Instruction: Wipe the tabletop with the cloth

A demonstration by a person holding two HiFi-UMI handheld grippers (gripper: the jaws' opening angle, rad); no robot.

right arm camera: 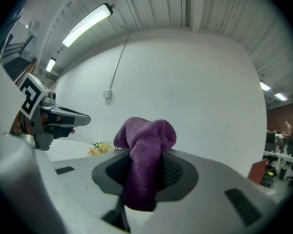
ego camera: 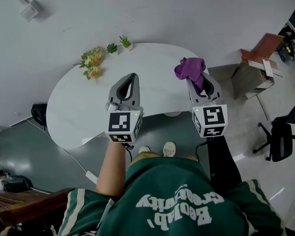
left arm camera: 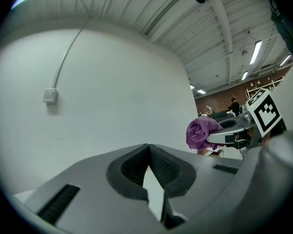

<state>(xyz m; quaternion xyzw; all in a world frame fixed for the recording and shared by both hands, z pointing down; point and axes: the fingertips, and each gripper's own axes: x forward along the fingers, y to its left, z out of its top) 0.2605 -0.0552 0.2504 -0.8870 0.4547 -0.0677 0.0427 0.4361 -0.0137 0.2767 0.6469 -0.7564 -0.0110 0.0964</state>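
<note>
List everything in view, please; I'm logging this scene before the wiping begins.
cloth: one, purple, bunched in the right gripper
table: one, white, curved, below both grippers
flowers: one bunch, yellow-orange, table's far left edge
potted plants: two, green, far edge beside the flowers
office chair: one, black, floor at right
cabinet: one, grey with brown top, right of table
wall box: one, pale grey, wall beyond table
sweatshirt: one, green, on the person
left gripper: one, grey, fingers together, empty
right gripper: one, grey, shut on cloth

Left gripper (ego camera: 132, 78) jaws together, empty — right gripper (ego camera: 200, 83) clamped on cloth (ego camera: 190, 67)
</note>
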